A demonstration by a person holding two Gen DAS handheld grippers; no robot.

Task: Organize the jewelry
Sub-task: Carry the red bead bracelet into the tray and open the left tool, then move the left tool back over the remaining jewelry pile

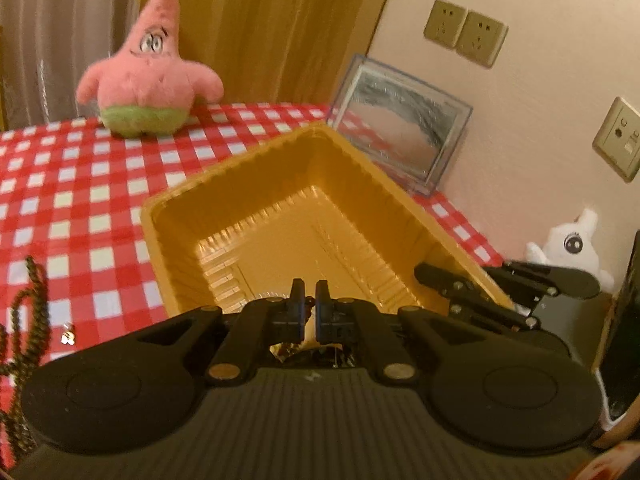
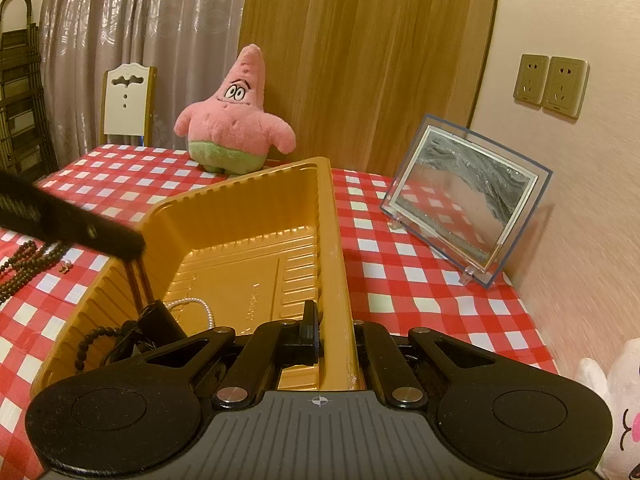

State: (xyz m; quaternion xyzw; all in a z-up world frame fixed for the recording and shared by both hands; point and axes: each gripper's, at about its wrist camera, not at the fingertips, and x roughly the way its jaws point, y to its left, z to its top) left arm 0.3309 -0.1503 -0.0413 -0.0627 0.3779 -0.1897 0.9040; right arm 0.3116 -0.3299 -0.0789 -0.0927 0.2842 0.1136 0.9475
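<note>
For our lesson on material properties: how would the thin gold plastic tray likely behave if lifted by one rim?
The gold tray looks like thin moulded plastic, so probably light and flexible. Its ribbed walls may stiffen it somewhat. The right hand-held gripper straddles one wall; lifting there might tilt it, sliding the pearl necklace.

The left matte black plastic two-finger gripper [image 1: 310, 300] has a ribbed dark grey body with a small white mark at its front edge. Two round black discs sit at its sides, with flat link arms joined by round silver pins. Its short fingertips [image 1: 298, 294] carry blue edges. The right matte black plastic two-finger gripper [image 2: 334, 328] has the same shape, and a white crosshair mark is printed on its grey ribbed body.
</note>
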